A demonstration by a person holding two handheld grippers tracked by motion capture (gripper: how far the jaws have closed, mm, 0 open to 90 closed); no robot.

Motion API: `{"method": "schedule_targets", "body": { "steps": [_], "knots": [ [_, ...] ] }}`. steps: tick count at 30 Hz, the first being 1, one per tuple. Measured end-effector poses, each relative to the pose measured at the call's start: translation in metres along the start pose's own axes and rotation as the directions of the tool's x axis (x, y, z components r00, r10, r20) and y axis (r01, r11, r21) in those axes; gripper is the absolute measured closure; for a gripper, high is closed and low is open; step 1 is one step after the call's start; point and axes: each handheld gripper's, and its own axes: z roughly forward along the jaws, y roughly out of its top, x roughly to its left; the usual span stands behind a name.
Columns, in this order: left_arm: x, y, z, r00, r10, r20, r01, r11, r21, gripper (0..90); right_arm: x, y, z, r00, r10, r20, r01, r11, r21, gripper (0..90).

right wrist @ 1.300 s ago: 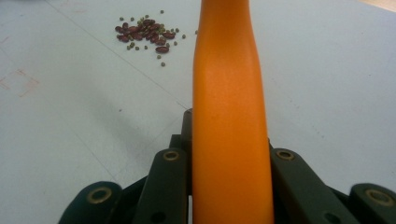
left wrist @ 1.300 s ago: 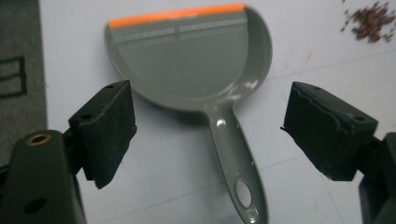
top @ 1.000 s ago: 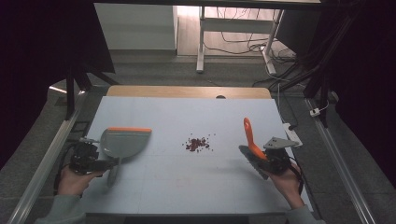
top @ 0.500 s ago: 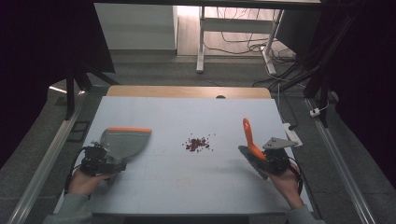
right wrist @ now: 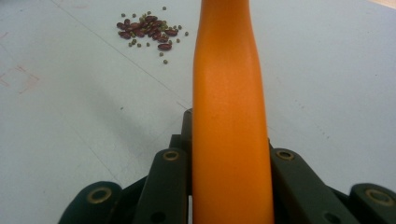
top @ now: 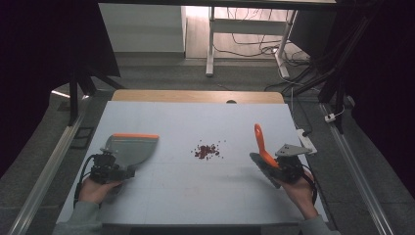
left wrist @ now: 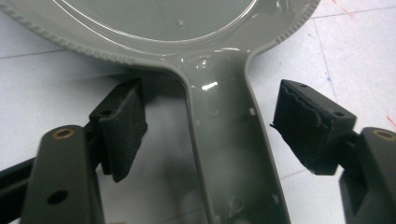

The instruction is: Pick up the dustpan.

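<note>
A grey dustpan [top: 128, 149] with an orange front lip lies flat on the left part of the pale desk [top: 195, 196]. Its long axis runs roughly from near-left to far-right: the handle points back toward the person's left hand [top: 95, 190], and the orange-edged mouth faces the far side of the desk. In the left gripper view the dustpan's handle [left wrist: 229, 149] runs up the middle between the two black jaws into the round pan. The left hand-held gripper [top: 108, 169] stands wide, its pads [left wrist: 122, 126] set off on either side of the handle with desk showing in the gaps; neither pad touches it.

On the right side of the desk, the right hand-held gripper [top: 284, 169] is clamped on a brush with an orange handle [top: 261, 142]. The handle rises from the jaws and leans away from the person, its free end pointing toward the far edge and slightly left. The grey brush head sits low, just left of the gripper at the desk surface. In the right gripper view the orange handle [right wrist: 231, 116] fills the space between the closed jaws and runs straight up.

A small pile of dark red beans [top: 207, 151] with a few tiny scattered grains lies near the desk's middle, between dustpan and brush, well apart from both.
</note>
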Motion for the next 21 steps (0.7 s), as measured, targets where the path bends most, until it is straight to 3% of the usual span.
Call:
{"method": "schedule_targets", "body": {
  "steps": [12, 21],
  "knots": [
    [0.0044, 0.0005, -0.0002, 0.9988, -0.030, 0.039, 0.031, 0.9987, -0.040, 51.3, -0.0008, -0.0005, -0.0001, 1.0000, 0.004, 0.001, -0.004, 1.000, -0.002, 76.5],
    [0.0059, 0.0002, -0.0016, 0.9986, -0.036, 0.040, 0.039, 0.9973, -0.062, 58.8, -0.0011, -0.0008, -0.0002, 1.0000, 0.003, 0.005, -0.003, 1.000, -0.001, 76.5]
  ]
}}
